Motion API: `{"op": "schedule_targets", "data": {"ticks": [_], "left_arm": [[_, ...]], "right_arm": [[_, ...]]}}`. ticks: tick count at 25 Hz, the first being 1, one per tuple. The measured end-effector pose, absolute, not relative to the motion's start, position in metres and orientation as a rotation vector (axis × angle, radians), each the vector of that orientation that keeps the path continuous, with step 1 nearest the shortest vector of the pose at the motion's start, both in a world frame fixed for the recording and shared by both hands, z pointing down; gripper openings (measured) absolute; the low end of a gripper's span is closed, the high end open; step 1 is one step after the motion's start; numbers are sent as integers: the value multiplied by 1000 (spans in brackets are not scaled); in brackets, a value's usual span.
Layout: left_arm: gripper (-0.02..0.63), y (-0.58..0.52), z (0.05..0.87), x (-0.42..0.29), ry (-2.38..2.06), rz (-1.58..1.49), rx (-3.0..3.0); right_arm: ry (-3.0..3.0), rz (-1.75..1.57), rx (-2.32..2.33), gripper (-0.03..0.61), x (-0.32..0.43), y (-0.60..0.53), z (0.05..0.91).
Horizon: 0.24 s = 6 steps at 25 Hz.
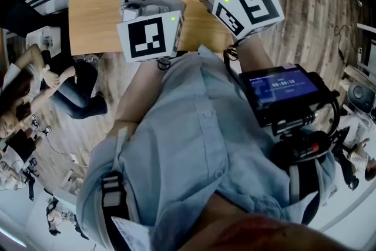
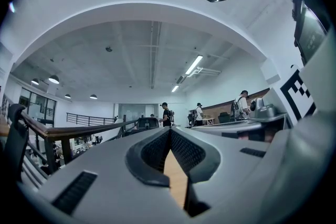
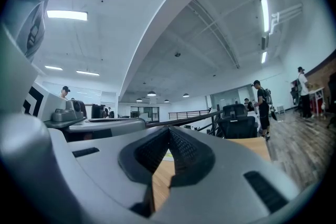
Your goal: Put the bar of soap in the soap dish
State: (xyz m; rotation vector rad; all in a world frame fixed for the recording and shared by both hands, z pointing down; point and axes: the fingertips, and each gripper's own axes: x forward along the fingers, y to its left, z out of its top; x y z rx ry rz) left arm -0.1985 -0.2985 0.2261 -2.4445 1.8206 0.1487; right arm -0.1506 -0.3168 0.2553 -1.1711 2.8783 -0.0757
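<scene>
Soap bar and soap dish show in none of the three views, so I cannot tell which way the bar lies from the fingers, how its long axis runs, or which hand is nearer. The left gripper and the right gripper are held side by side, close in front of the person's body. Both point roughly level over the near edge of a wooden bench. Both are clenched on nothing. The ribbed fingers of the left meet at their tips, and the right pair meet likewise, with only a wedge of bench top showing below the tips.

In the right gripper view a small pale patch lies on the bench just past the tips, too small to name. By my judgement the task has not begun, and the first need is to find the bar further along the bench before either pair spreads.

Around the bench is an open office with a plank floor, a black chair at the bench's far end, a railing, and several people standing well off.
</scene>
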Motion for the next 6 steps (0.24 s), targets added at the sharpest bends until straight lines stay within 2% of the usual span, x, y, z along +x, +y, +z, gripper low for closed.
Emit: {"op": "schedule_targets", "data": {"ticks": [6], "left_arm": [[8, -299, 226, -198, 1816, 157, -2447]], "right_arm": [[2885, -80, -1177, 6, -151, -316, 255]]}}
